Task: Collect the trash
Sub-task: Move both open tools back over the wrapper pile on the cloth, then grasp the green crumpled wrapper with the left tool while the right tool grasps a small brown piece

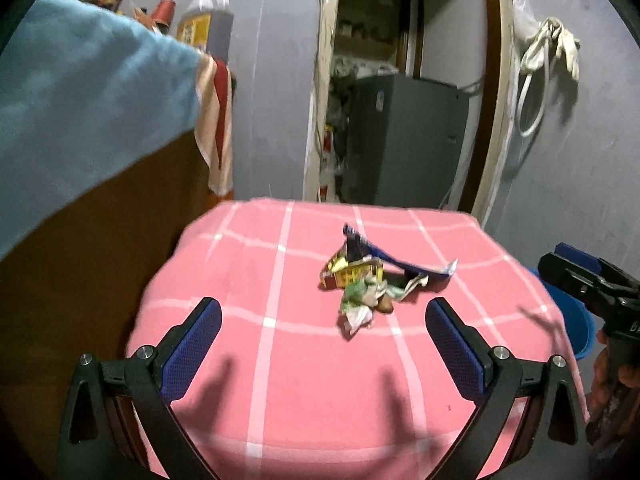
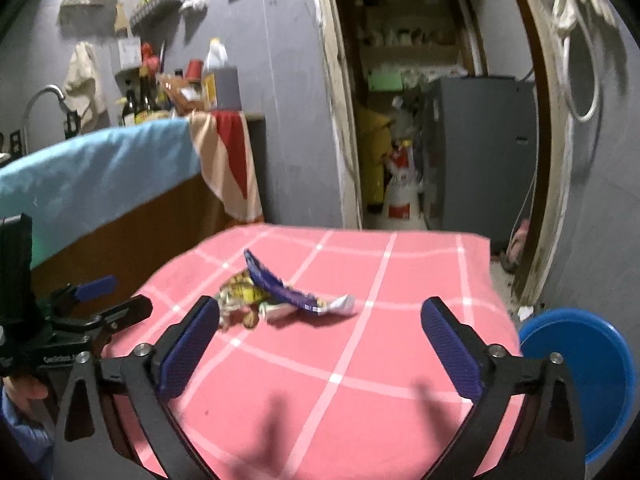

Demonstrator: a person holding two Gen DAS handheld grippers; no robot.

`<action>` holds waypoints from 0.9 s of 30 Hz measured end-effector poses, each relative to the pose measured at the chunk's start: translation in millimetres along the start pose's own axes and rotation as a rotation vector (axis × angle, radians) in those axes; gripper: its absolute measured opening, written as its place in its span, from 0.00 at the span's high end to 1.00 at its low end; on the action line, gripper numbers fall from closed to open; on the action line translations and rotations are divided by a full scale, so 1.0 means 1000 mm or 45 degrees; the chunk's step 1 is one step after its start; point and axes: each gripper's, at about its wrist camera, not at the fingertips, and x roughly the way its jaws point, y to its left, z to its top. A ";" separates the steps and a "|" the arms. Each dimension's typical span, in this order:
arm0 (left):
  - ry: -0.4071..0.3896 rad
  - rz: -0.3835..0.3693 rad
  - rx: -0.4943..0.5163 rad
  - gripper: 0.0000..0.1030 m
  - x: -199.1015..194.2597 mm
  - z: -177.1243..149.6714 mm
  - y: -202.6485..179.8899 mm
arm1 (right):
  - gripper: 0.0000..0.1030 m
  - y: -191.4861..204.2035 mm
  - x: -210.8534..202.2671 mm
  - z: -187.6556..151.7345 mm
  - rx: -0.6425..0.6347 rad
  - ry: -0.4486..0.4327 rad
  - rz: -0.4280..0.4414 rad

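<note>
A small heap of trash (image 1: 370, 280) lies on the pink checked table cover (image 1: 280, 380): a blue wrapper, a yellow packet and crumpled green and white paper. It also shows in the right wrist view (image 2: 276, 294). My left gripper (image 1: 324, 316) is open and empty, above the table just short of the heap. My right gripper (image 2: 320, 316) is open and empty, with the heap ahead and to its left. A blue bucket (image 2: 584, 376) stands on the floor beside the table's right side.
A counter draped with a light blue cloth (image 2: 100, 168) stands to the left, with bottles and a tap behind it. An open doorway (image 2: 420, 120) with a grey fridge lies behind the table. The other gripper shows at each view's edge (image 1: 588, 284).
</note>
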 end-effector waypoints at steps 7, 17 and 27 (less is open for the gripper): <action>0.161 -0.072 -0.012 0.36 0.029 0.001 -0.001 | 0.30 -0.006 0.036 -0.008 0.038 0.219 0.095; 0.364 -0.149 -0.089 0.64 0.069 0.008 0.001 | 0.53 0.010 0.078 -0.017 -0.029 0.446 0.190; 0.383 -0.196 -0.170 0.89 0.073 0.011 0.016 | 0.62 0.031 0.102 -0.014 -0.098 0.518 0.240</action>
